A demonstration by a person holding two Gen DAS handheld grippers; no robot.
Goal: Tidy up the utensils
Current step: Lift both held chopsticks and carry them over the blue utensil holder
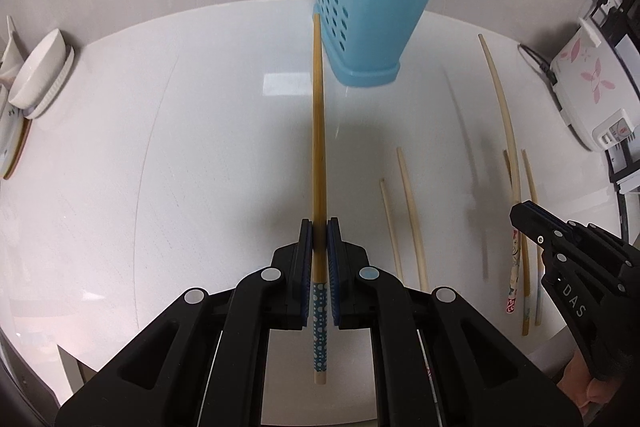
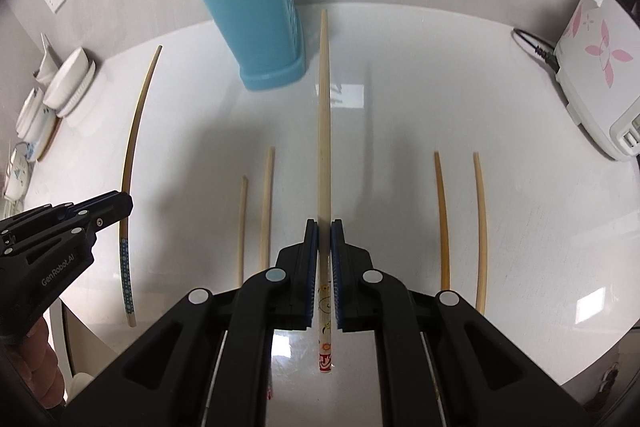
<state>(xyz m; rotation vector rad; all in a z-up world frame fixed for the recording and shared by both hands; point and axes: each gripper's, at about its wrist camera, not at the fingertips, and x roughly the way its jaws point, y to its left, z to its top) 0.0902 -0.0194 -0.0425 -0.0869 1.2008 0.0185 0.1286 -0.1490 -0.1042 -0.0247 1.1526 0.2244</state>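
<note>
My left gripper (image 1: 319, 231) is shut on a bamboo chopstick with a blue dotted handle (image 1: 318, 131), held above the white table with its tip near the blue utensil holder (image 1: 370, 27). My right gripper (image 2: 324, 231) is shut on a pale chopstick with a cartoon-print handle (image 2: 324, 131), its tip pointing just right of the blue holder (image 2: 260, 27). The holder has several chopsticks standing in it. Several loose chopsticks lie on the table, such as one (image 2: 266, 207) left of my right gripper and one (image 2: 480, 227) to its right. The left gripper also shows in the right wrist view (image 2: 120, 205).
Stacked white bowls and plates (image 1: 40, 75) sit at the table's left edge. A white appliance with pink flowers (image 2: 592, 75) stands at the right, with a cable and wall sockets behind. The round table's front edge (image 2: 580, 367) is close.
</note>
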